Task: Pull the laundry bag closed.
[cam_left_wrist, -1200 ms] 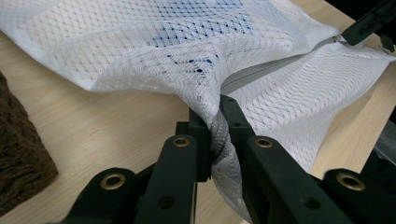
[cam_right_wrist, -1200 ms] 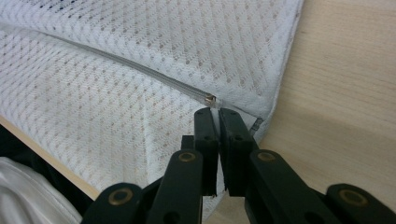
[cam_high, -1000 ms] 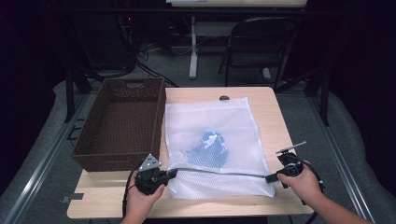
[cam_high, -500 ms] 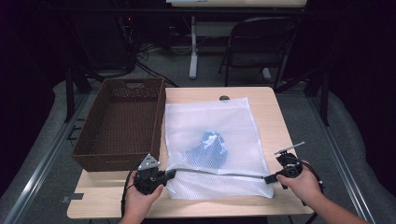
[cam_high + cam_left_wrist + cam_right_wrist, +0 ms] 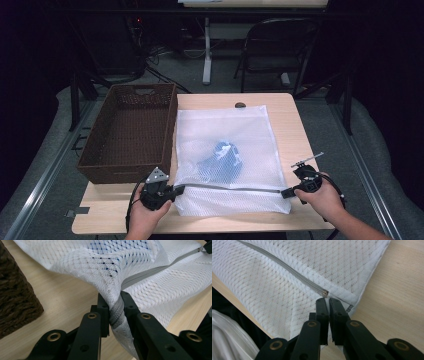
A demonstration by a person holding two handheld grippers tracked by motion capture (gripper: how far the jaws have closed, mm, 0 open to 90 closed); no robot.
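The white mesh laundry bag [image 5: 227, 157] is lying flat near the desk's front edge (blue cloth inside), unmoved since a second ago. Its grey zipper [image 5: 235, 188] is pinched shut at one end by the left gripper [image 5: 115, 312] and at the other, on the pull, by the right gripper [image 5: 328, 305], so the zip looks done.

- A lab or studio rigged for recording, not a home: darkness surrounds one lit wooden table [image 5: 285, 112].
- Cables [image 5: 160, 52] tangle across the grey carpet behind it.
- A metal folding chair [image 5: 277, 47] stands beside a white desk leg [image 5: 206, 50].
- Metal rails [image 5: 45, 170] flank the table.
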